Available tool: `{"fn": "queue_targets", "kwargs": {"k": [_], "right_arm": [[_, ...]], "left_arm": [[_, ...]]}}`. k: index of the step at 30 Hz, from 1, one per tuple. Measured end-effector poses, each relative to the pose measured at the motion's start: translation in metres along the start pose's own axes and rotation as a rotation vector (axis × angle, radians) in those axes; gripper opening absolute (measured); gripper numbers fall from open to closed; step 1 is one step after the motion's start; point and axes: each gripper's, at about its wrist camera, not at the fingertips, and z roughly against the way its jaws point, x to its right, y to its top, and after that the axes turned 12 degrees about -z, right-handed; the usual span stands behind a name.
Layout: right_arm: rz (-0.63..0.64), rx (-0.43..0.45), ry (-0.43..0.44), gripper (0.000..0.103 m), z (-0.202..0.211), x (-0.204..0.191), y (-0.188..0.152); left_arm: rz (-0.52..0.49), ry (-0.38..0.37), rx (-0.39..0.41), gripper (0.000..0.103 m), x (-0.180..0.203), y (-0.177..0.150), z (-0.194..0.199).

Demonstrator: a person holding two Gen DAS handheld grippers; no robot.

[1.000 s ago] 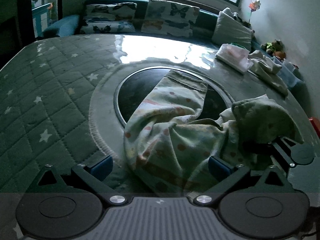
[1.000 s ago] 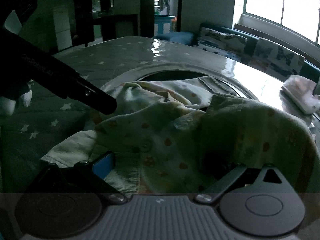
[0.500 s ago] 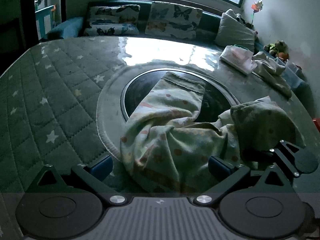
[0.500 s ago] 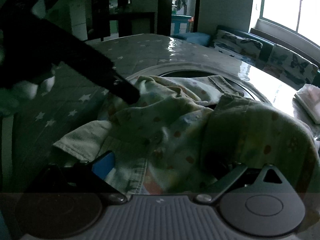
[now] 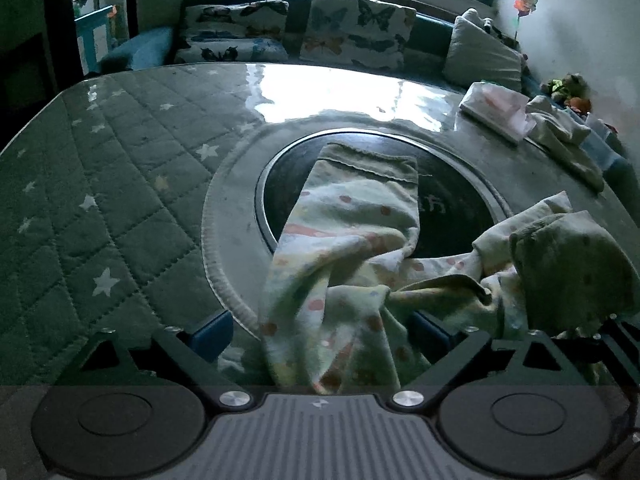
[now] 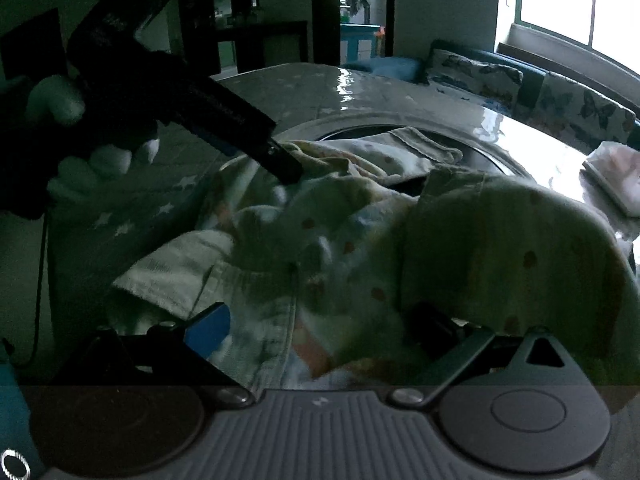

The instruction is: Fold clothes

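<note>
Dotted baby garment [image 5: 352,248] crumpled on the table [image 5: 120,208], one leg stretching away over the dark round inset [image 5: 452,184], left gripper [image 5: 320,330] and right gripper [image 6: 316,320] both spread, fingertips buried under cloth, grasp unclear.

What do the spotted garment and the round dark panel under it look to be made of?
The garment looks like soft, thin cotton knit, matte: it creases and droops limply, with a stitched hem at the end. The round panel seems to be dark glass or polished stone, ringed by a bright rim; the table around it mirrors the window.
</note>
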Motion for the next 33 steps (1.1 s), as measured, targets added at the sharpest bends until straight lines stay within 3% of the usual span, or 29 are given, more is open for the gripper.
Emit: {"fn": "queue_targets", "kwargs": {"k": [12, 16, 25, 29, 33], "right_arm": [[-0.031, 0.015, -0.025, 0.096, 0.017, 0.000, -0.002], [-0.048, 0.058, -0.054, 0.092, 0.027, 0.004, 0.005], [-0.008, 0.183, -0.211, 0.075, 0.046, 0.010, 0.027], [0.043, 0.182, -0.298, 0.071, 0.041, 0.010, 0.033], [0.046, 0.180, -0.327, 0.066, 0.035, 0.013, 0.040]], "left_arm": [[-0.045, 0.026, 0.027, 0.090, 0.007, 0.011, 0.005], [-0.059, 0.034, 0.034, 0.090, 0.008, 0.014, 0.005], [-0.072, 0.032, 0.036, 0.088, 0.004, 0.022, 0.001], [-0.079, 0.031, 0.034, 0.087, 0.004, 0.024, -0.002], [-0.099, 0.026, 0.033, 0.087, 0.010, 0.026, -0.004]]}}
